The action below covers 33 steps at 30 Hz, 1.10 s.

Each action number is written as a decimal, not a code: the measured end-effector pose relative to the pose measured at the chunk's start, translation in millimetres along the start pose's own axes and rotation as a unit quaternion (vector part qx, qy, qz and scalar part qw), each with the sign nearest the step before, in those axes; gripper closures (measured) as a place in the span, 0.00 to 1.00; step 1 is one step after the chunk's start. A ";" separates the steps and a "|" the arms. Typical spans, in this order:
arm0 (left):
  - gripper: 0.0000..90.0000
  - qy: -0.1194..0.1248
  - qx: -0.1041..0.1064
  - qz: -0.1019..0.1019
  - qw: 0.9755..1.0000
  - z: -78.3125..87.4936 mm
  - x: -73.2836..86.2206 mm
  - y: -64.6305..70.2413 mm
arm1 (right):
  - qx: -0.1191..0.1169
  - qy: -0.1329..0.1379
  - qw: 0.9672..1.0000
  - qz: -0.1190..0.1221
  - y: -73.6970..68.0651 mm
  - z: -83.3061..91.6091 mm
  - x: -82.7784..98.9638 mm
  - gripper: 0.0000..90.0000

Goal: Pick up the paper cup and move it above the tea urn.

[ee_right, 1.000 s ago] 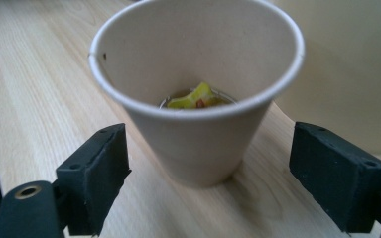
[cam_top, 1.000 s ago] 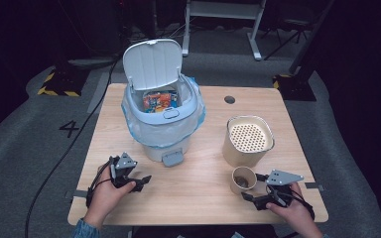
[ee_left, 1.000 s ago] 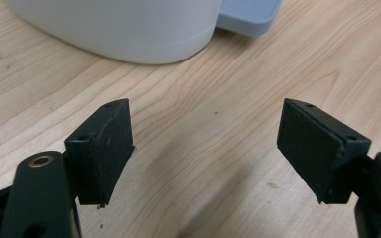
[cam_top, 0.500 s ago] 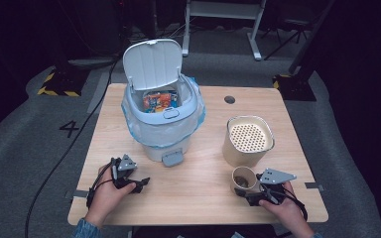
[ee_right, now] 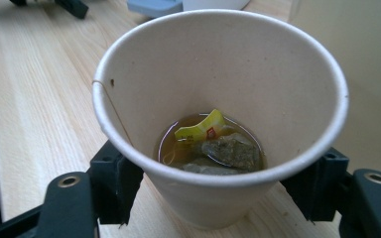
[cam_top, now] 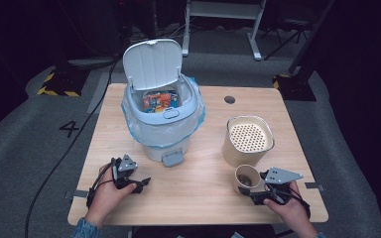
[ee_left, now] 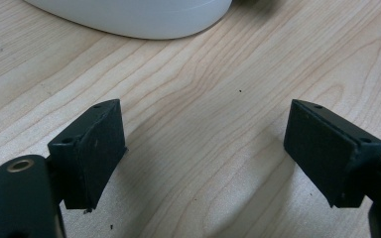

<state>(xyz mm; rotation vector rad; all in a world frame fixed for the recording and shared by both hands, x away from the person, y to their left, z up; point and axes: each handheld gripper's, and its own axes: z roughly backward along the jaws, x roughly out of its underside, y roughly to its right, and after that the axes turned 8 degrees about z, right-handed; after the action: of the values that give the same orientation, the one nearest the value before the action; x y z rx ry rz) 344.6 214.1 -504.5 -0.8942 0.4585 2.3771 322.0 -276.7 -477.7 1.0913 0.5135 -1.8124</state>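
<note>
Right gripper having just been closing, jaws now clamping paper cup holding tea bag, left gripper gaping wide, empty, over counter.

An upright tan paper cup holds brownish tea and a soaked teabag with yellow tag.

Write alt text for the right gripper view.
A paper cup sits between the right gripper's black jaws, which have just been closing on its sides. Inside lie a used tea bag and a little brown liquid.
</note>
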 end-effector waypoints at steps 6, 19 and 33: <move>0.18 0.000 -0.001 -0.001 1.000 0.0 0.0 0.1 | -0.007 0.010 1.000 -0.019 4.1 13.5 -9.8 0.36; 0.18 -0.001 -0.003 0.002 1.000 -1.6 -1.7 0.8 | -0.035 0.015 0.999 -0.037 14.0 38.0 -33.9 0.36; 0.17 0.000 -0.001 0.000 1.000 -5.6 -5.4 1.2 | -0.005 0.017 1.000 -0.017 34.0 71.4 -70.7 0.36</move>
<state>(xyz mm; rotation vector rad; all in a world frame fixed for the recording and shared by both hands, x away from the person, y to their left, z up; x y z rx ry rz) 350.0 208.4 -504.6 -0.8939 0.4566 2.3781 331.0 -309.3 -377.2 1.1143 0.5634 -1.8207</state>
